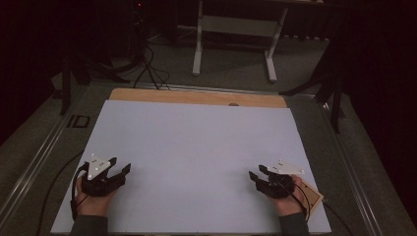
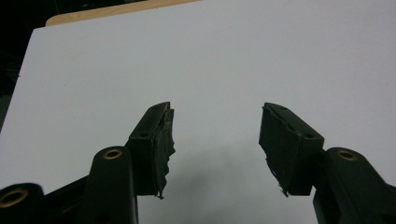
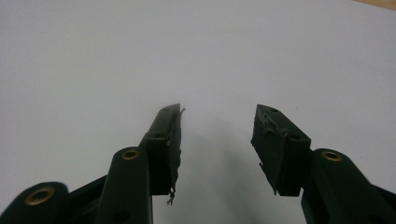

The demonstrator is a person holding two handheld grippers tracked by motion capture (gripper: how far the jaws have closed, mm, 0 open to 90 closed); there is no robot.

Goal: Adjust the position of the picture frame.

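I rest my left gripper [image 1: 119, 170] and right gripper [image 1: 255, 174], both spread and holding nothing, at the near corners of the pale rectangular sheet [image 1: 196, 147] (start pose, I judge); next, reach.

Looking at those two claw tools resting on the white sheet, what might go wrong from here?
The pads on the left gripper look torn and ragged, so a grip might slip. The cable trailing from the right gripper lies across a brown board at the white sheet's edge and might snag it.
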